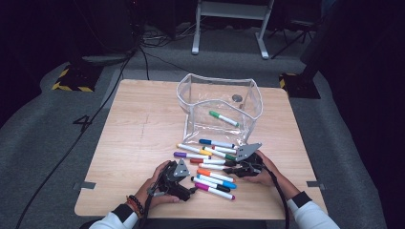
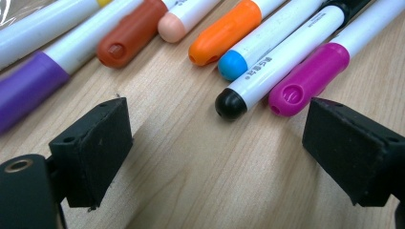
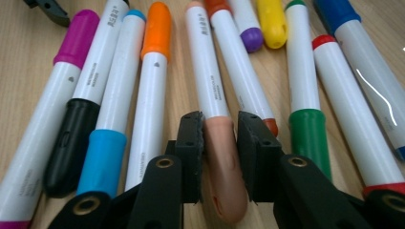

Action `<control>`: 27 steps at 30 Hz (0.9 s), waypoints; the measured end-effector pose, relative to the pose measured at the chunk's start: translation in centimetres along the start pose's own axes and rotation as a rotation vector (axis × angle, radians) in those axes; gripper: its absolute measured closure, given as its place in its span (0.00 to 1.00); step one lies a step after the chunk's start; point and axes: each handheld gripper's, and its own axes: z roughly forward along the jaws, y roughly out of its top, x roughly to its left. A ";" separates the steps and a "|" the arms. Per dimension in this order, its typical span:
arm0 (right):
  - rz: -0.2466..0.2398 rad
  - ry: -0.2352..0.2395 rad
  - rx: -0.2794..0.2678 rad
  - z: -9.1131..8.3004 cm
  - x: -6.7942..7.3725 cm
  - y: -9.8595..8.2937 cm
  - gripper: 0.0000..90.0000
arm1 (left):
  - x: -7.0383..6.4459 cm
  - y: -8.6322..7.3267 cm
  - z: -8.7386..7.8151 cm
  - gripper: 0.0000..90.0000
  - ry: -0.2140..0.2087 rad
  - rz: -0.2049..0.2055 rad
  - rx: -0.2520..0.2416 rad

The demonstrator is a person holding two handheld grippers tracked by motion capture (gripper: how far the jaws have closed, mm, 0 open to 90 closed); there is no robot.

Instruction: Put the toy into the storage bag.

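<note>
My right gripper (image 3: 218, 143) has its jaws closed on the peach-capped marker (image 3: 215, 119), clamping the cap end while the white barrel runs away from me across the bench (image 1: 143, 124). In the high view that gripper (image 1: 239, 167) sits at the right end of the row of markers, low over the wood, my right hand (image 1: 265, 174) wrapped round it from the near right, and the forearm coming in from the near edge.

My left gripper (image 2: 215, 148) has its jaws spread wide with bare wood between them, holding nothing. Just beyond its right jaw lie the capped ends of the black marker (image 2: 267, 81) and the magenta marker (image 2: 315, 71), side by side and touching; the blue marker (image 2: 248, 52) and orange marker (image 2: 229, 33) lie next to them, farther off. In the high view this gripper (image 1: 184, 183) rests low at the near left of the row, my left hand (image 1: 160, 186) gripping it from behind, a beaded band on the wrist.

The markers lie in a loose row across the middle of the bench, near the front of a clear plastic pouch (image 1: 219, 107). The pouch stands open toward the far side of the bench, and one green marker (image 1: 223, 118) lies inside it on the bottom, slanted.
</note>
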 end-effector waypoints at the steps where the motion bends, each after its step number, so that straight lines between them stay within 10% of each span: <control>1: -0.008 0.008 0.001 0.0 0.0 0.0 0.82 | 0.0 0.0 0.0 0.11 0.000 0.000 0.000; 11: -0.048 0.008 0.023 -0.6 0.1 0.1 0.83 | 0.0 0.0 0.0 0.11 0.000 0.000 0.001; 27: -0.053 -0.080 -0.119 -5.4 0.3 1.9 0.84 | 0.0 0.0 0.0 0.11 -0.002 0.000 0.002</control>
